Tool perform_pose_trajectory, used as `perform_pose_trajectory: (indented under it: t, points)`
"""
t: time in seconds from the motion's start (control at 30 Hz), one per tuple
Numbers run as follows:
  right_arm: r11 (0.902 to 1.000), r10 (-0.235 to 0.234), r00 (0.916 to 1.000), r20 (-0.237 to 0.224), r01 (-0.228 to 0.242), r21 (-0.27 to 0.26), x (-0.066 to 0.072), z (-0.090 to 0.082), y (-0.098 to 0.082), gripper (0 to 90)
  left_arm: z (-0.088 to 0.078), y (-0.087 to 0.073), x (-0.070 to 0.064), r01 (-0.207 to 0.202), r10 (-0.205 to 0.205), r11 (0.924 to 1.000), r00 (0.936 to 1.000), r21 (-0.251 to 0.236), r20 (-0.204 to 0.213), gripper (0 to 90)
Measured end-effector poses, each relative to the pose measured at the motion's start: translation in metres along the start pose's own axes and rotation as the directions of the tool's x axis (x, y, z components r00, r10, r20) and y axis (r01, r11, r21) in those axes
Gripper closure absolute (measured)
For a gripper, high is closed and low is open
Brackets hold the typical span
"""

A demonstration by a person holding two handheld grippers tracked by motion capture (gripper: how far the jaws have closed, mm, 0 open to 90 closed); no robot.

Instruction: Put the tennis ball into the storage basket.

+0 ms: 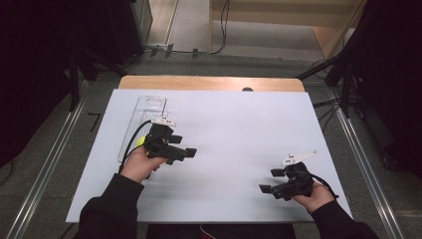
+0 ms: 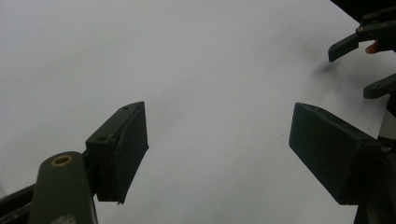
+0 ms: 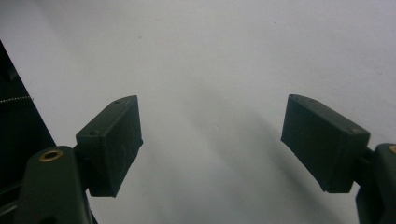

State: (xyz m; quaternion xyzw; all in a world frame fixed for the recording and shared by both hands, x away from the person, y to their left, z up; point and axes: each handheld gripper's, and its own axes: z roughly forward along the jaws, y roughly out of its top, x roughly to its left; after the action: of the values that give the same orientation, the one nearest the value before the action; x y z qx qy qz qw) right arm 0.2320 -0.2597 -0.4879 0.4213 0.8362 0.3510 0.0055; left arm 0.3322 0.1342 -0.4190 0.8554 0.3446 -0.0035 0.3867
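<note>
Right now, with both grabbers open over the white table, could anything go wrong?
Maybe two things. The clear plastic tray lies just behind the left gripper, and it is hard to see on the white table, so a backward swing might knock it. Also, the left gripper points toward the right gripper; if both move inward together, their open jaws could bump.

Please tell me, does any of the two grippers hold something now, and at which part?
Nothing is held. The left gripper and the right gripper both have their jaws wide apart, with bare white table between them.
</note>
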Motion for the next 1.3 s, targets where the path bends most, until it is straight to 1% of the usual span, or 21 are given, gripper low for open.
perform_pose_trajectory:
  t: [0.1,0.17,0.3,0.37,0.5,0.53,0.73,0.87,0.9,1.0,1.03,1.1,1.2,1.23,1.3]
  points:
    - [1.0000,0.000,1.0000,0.000,0.000,0.000,0.000,0.000,0.000,18.2,0.002,-0.005,-0.003,-0.012,0.012,0.9999,0.9999,-0.011,0.000,20.3]
    - [1.0000,0.001,1.0000,0.000,-0.001,-0.001,0.000,0.000,0.000,18.2,0.003,-0.008,-0.005,-0.020,0.020,0.9998,0.9998,-0.003,-0.001,20.3]
    - [1.0000,0.005,1.0000,0.000,-0.005,-0.002,0.000,0.000,0.000,18.2,0.005,-0.015,-0.006,-0.013,0.013,0.9999,0.9999,-0.005,0.008,20.3]
    - [1.0000,0.002,1.0000,0.001,-0.002,-0.001,0.000,0.000,0.000,18.2,0.005,-0.019,-0.007,-0.018,0.018,0.9998,0.9998,-0.007,0.012,20.3]
    - [1.0000,0.004,1.0000,0.000,-0.004,-0.002,0.000,0.000,0.000,18.2,0.005,-0.025,-0.008,-0.038,0.038,0.9992,0.9992,0.009,0.015,20.2]
    - [1.0000,0.003,1.0000,0.000,-0.003,-0.001,0.000,0.000,0.000,18.3,0.006,-0.027,-0.008,-0.036,0.035,0.9993,0.9992,0.011,0.017,20.2]
    - [1.0000,0.004,1.0000,0.003,-0.004,0.000,0.000,0.000,0.000,18.2,0.004,-0.037,-0.007,-0.037,0.036,0.9992,0.9982,0.015,0.048,20.3]
    - [1.0000,0.003,1.0000,0.004,-0.003,0.002,0.000,0.000,0.000,18.2,0.002,-0.044,-0.007,-0.047,0.046,0.9986,0.9980,0.024,0.043,20.3]
    - [1.0000,0.003,1.0000,0.004,-0.003,0.002,0.000,0.000,0.000,18.3,0.002,-0.045,-0.007,-0.043,0.042,0.9988,0.9982,0.023,0.044,20.3]
    - [1.0000,0.001,1.0000,0.005,-0.001,0.004,0.000,0.000,0.000,18.3,0.001,-0.050,-0.006,-0.052,0.051,0.9983,0.9976,0.025,0.047,20.3]
    - [1.0000,0.001,1.0000,0.006,-0.001,0.003,0.000,0.000,0.000,18.2,0.001,-0.052,-0.007,-0.049,0.048,0.9985,0.9977,0.025,0.047,20.3]
    - [1.0000,0.004,1.0000,0.006,-0.004,0.001,-0.001,0.000,0.000,18.2,0.000,-0.054,-0.006,-0.058,0.056,0.9976,0.9976,0.038,0.040,20.3]
    - [1.0000,0.009,0.9999,0.010,-0.009,0.002,-0.001,0.000,0.000,18.2,-0.001,-0.059,-0.005,-0.048,0.046,0.9982,0.9980,0.037,0.044,20.2]
    - [1.0000,0.008,0.9999,0.010,-0.008,0.002,-0.001,-0.001,0.000,18.2,-0.002,-0.060,-0.005,-0.048,0.047,0.9982,0.9978,0.035,0.047,20.3]
    - [1.0000,0.009,0.9999,0.012,-0.009,0.002,0.000,-0.001,0.000,18.3,-0.003,-0.062,-0.006,-0.053,0.051,0.9978,0.9979,0.041,0.040,20.2]
